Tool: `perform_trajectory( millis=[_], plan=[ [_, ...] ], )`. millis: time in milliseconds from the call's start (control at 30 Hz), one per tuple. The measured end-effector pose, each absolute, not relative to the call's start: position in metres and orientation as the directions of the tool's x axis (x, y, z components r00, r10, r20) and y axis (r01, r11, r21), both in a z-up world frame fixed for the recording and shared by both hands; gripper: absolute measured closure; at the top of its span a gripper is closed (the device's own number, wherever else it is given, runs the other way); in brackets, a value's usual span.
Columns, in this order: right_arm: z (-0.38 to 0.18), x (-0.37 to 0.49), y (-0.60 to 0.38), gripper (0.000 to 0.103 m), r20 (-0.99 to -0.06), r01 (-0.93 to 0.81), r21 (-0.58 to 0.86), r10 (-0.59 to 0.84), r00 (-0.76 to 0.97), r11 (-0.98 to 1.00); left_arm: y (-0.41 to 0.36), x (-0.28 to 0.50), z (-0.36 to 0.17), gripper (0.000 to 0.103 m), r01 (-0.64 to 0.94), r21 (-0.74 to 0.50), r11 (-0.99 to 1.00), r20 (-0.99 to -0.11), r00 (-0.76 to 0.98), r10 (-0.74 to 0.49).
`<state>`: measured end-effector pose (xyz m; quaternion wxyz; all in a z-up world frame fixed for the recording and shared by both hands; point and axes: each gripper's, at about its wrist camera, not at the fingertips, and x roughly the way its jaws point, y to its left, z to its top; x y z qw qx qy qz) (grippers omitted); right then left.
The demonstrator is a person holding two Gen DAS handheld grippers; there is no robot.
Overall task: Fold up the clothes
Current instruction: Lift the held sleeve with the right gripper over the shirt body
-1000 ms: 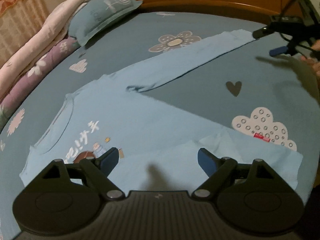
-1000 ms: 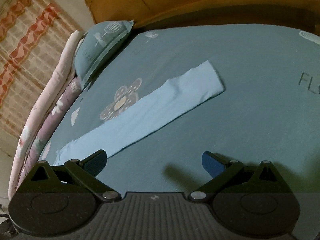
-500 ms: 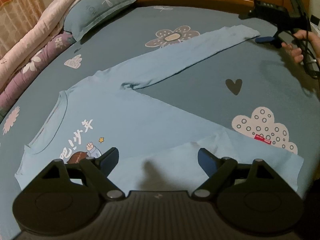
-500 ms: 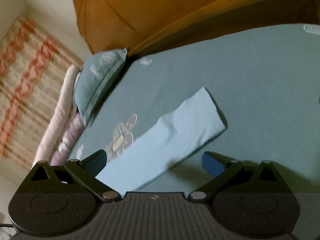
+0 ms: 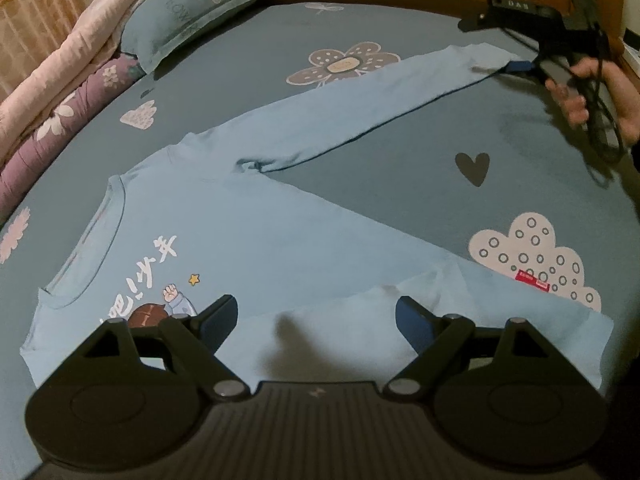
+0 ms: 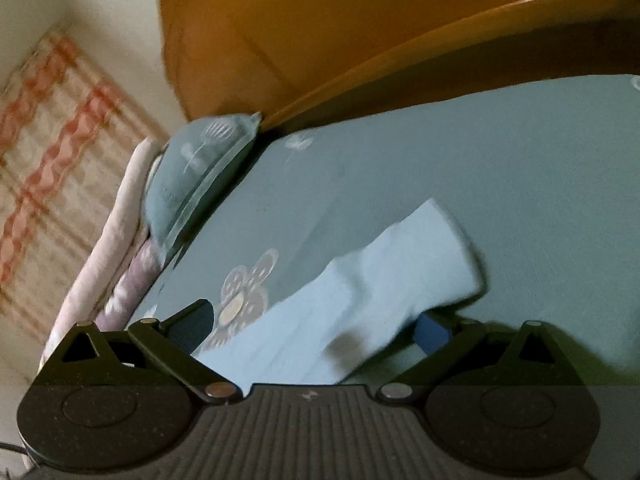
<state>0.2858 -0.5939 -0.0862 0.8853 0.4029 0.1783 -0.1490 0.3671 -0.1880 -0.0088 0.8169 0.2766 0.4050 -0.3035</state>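
The right gripper [image 6: 316,320] has come in lower and closer to the end of the far sleeve [image 6: 384,292] than it was a moment ago: that cuff, which lay well ahead of the fingers, now sits between them, with the blue pad of one finger [image 6: 434,330] tucked at the sleeve's near edge. The fingers stand wide and do not appear to press the cloth, though motion blur makes that hard to settle. In the left wrist view, the right gripper [image 5: 520,66] reaches the cuff from the side, held by a hand [image 5: 592,92]. The reach for the sleeve looks finished, so the next step is probably to pinch the cuff and carry the sleeve across the body.

The left gripper [image 5: 316,316] has hardly shifted. Its fingers are spread wide and hold nothing, hovering over the lower part of the shirt [image 5: 248,240].

The shirt lies flat on the bed [image 5: 500,184], print side up, with its neck toward the pillow side. One sleeve [image 5: 360,116] stretches straight out across the sheet, while the other appears already folded in over the front near the left gripper.

Counted: one light blue long-sleeved shirt, two grippers, one hand in view, one pillow [image 5: 192,12], and two rolled quilts [image 5: 60,80] along the bed's edge.
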Motion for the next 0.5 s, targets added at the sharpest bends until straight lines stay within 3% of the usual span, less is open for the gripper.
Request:
perform_trajectory(
  millis=[333,500],
  plan=[
    [-0.082,0.326,-0.595,0.0,-0.475,0.412,0.58,-0.119,0.872,0.703,-0.189,0.373,-0.006,0.017,0.716,0.221,0.662,-0.821,0.503,-0.27],
    [-0.085,0.313,-0.562,0.0,-0.447,0.356,0.59,-0.074,0.892,0.724,-0.186,0.381,-0.01,0.017,0.695,0.2,0.691,-0.826,0.499,-0.262]
  ],
)
